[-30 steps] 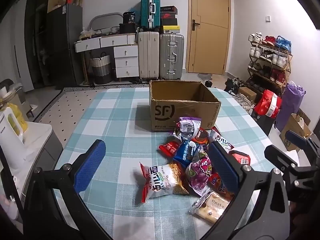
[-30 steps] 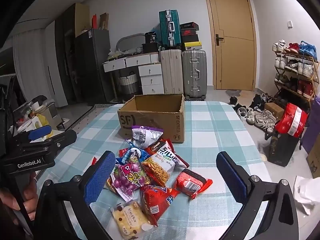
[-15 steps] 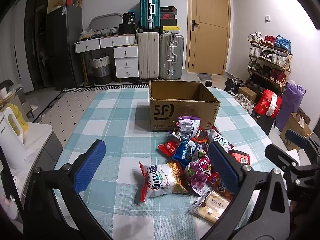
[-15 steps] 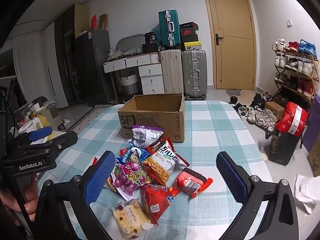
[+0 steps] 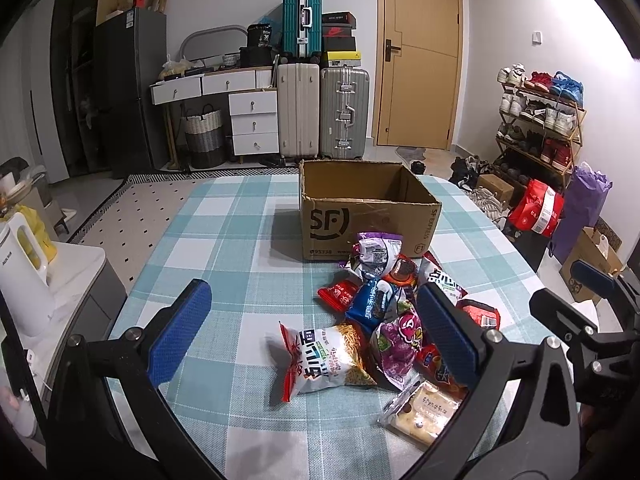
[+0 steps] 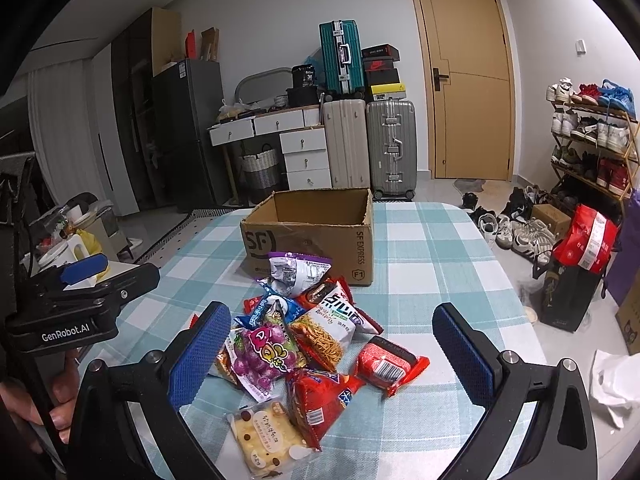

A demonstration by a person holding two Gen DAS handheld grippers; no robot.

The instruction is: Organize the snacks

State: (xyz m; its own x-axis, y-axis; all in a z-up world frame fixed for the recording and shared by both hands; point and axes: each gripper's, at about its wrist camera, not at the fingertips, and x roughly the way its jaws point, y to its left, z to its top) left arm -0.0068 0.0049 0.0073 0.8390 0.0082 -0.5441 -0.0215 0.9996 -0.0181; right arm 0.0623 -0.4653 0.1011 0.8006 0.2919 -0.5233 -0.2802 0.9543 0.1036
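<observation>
An open, empty cardboard box (image 5: 368, 216) (image 6: 316, 236) stands on the checked tablecloth. In front of it lies a pile of snack packets: a noodle snack bag (image 5: 324, 356), a purple grape candy bag (image 5: 398, 344) (image 6: 262, 356), a red packet (image 6: 390, 364), a red chip bag (image 6: 320, 404) and a clear-wrapped cake (image 5: 424, 412) (image 6: 266, 436). My left gripper (image 5: 316, 332) is open and empty, held above the table just before the pile. My right gripper (image 6: 332, 356) is open and empty over the pile. Each gripper shows at the side of the other's view.
The table (image 5: 224, 240) has a rounded edge at the right. A white kettle (image 5: 20, 276) stands on a side counter at left. Suitcases (image 5: 324, 112), drawers, a door and a shoe rack (image 5: 540, 120) stand behind. Bags (image 6: 584, 248) sit on the floor at right.
Both grippers have shifted only slightly; the view is nearly the same. Nothing was taken hold of or moved.
</observation>
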